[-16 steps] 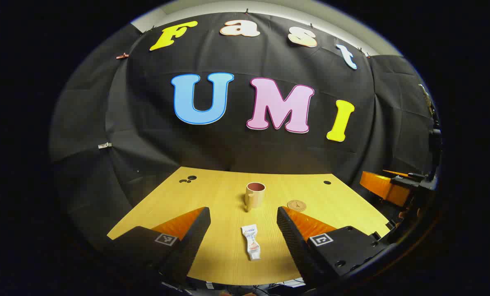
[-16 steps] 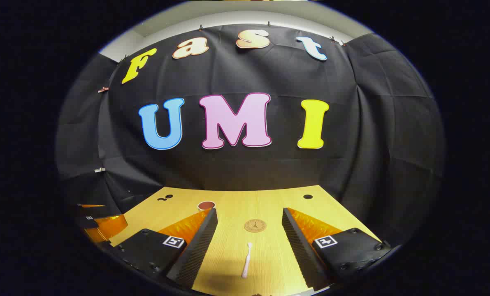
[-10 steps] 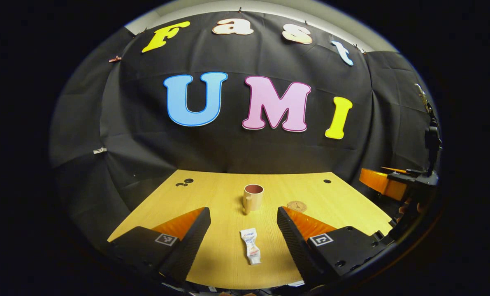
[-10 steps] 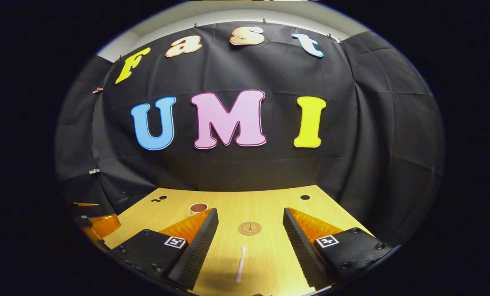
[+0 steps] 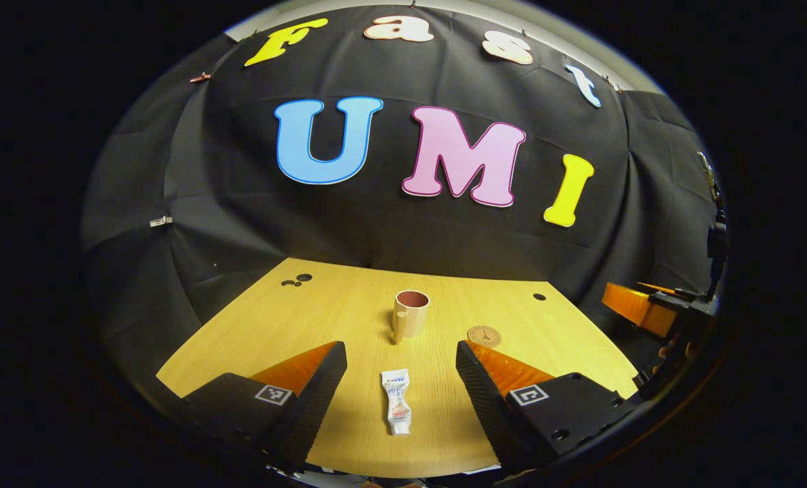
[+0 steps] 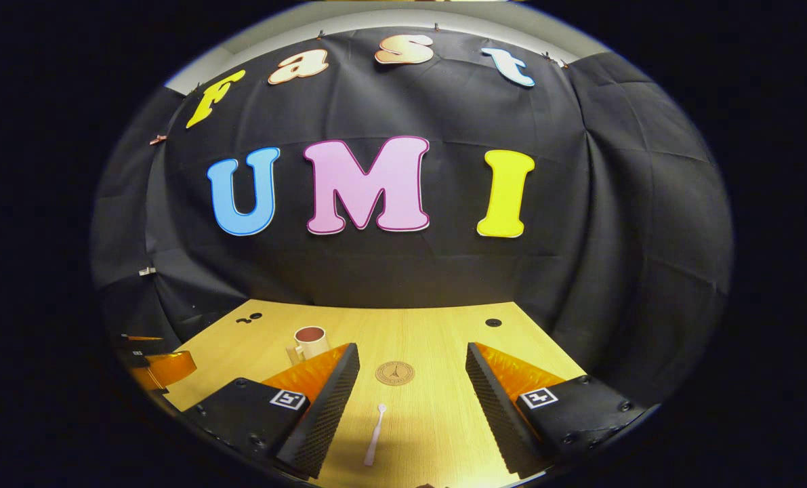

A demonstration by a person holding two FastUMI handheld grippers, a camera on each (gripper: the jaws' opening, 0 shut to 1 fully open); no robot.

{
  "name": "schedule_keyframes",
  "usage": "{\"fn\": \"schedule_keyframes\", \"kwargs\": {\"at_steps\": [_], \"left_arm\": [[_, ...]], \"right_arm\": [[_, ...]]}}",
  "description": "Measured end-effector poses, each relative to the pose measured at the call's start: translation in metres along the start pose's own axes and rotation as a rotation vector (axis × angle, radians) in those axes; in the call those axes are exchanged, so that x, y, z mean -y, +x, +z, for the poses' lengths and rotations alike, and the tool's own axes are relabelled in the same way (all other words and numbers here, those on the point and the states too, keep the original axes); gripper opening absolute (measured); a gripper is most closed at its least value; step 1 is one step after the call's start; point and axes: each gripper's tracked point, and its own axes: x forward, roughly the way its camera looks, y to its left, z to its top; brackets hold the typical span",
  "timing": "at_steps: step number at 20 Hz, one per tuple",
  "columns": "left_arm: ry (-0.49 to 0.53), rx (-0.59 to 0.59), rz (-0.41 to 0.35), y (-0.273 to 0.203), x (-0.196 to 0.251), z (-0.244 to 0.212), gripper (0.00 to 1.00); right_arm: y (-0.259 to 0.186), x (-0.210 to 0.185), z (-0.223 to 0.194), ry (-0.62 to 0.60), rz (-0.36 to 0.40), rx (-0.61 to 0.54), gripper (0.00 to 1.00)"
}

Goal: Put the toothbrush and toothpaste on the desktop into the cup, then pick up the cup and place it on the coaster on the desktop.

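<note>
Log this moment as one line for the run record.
left gripper: open, toothpaste flat between fingers | right gripper: open over toothbrush | cup: upright, empty, off coaster

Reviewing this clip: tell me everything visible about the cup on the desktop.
The beige cup with a reddish-brown inside stands upright on the light wooden desktop, empty as far as can be seen. It has one side handle. Its finish looks matte; the material is uncertain. Nothing touches it: the round brown coaster lies apart, beside it.

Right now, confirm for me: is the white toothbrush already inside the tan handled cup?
No, the white toothbrush lies flat on the wooden desktop, apart from the tan handled cup.
</note>
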Motion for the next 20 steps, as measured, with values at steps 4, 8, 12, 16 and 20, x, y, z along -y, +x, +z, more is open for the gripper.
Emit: {"fn": "schedule_keyframes", "kwargs": {"at_steps": [4, 8, 12, 16, 20], "left_arm": [[-0.010, -0.018, 0.017, 0.014, -0.003, -0.003, 1.00], [-0.009, -0.075, 0.028, 0.034, -0.009, -0.016, 1.00], [-0.006, -0.145, 0.035, 0.058, -0.015, -0.037, 1.00], [-0.030, -0.245, 0.024, 0.084, -0.014, -0.073, 1.00], [-0.036, -0.357, 0.048, 0.113, -0.016, -0.116, 1.00]], "right_arm": [[0.009, 0.005, -0.003, -0.001, 0.010, -0.021, 0.98], [0.025, 0.011, -0.006, 0.006, 0.011, -0.041, 0.98], [0.042, 0.010, -0.011, 0.020, 0.032, -0.061, 0.98], [0.059, 0.011, -0.017, 0.018, 0.056, -0.083, 0.98], [0.080, 0.015, -0.028, 0.021, 0.075, -0.116, 0.98]]}}
